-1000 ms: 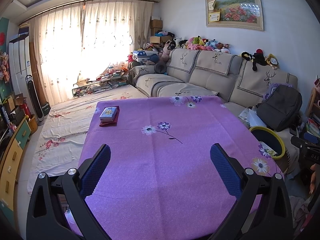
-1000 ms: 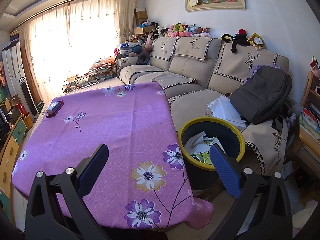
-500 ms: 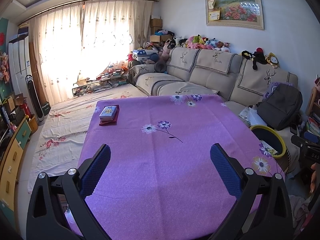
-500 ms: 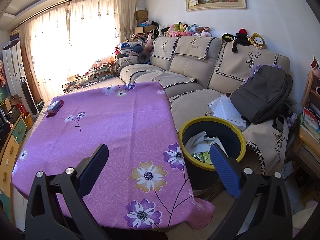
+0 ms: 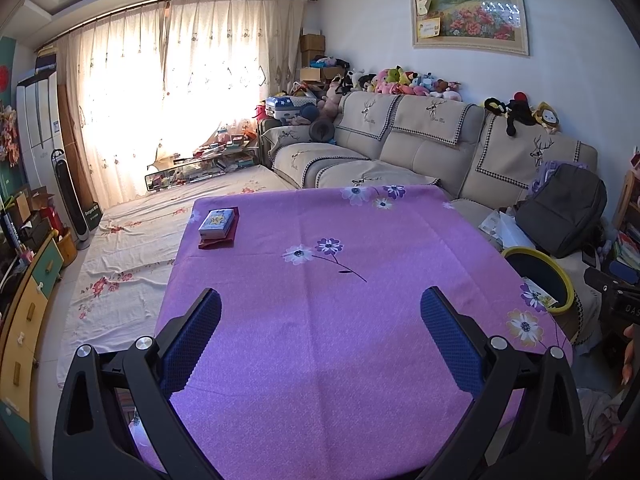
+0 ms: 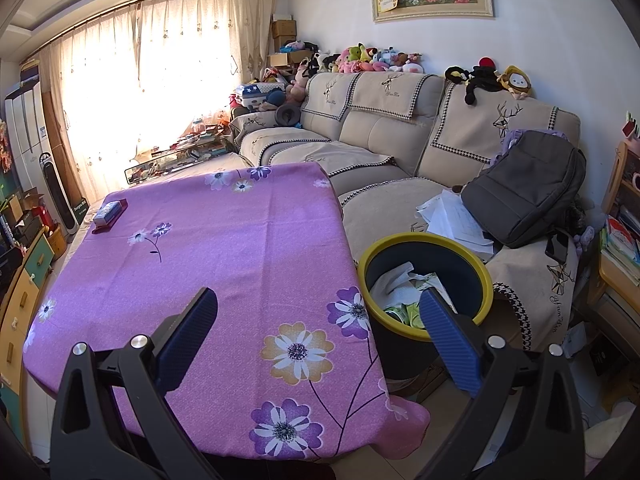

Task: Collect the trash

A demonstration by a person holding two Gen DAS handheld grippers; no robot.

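Matt purple floral cloth (image 5: 320, 340) over the desk, crumpled white paper (image 6: 394, 284) inside a smooth yellow-rimmed bin (image 6: 486, 280), right of frame.

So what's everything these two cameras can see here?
table: one, purple flowered cloth, centre.
small box: one, blue, on a dark red pad, far left table corner.
trash bin: one, dark with yellow rim, right of table, papers inside.
sofa: one, beige, behind table.
backpack: one, grey, on sofa's right end.
loose papers: white, beside backpack.
plush toys: many, mixed colours, along sofa top.
painting: one, flowers, on wall.
left gripper: black, blue pads, open.
right gripper: same, open.
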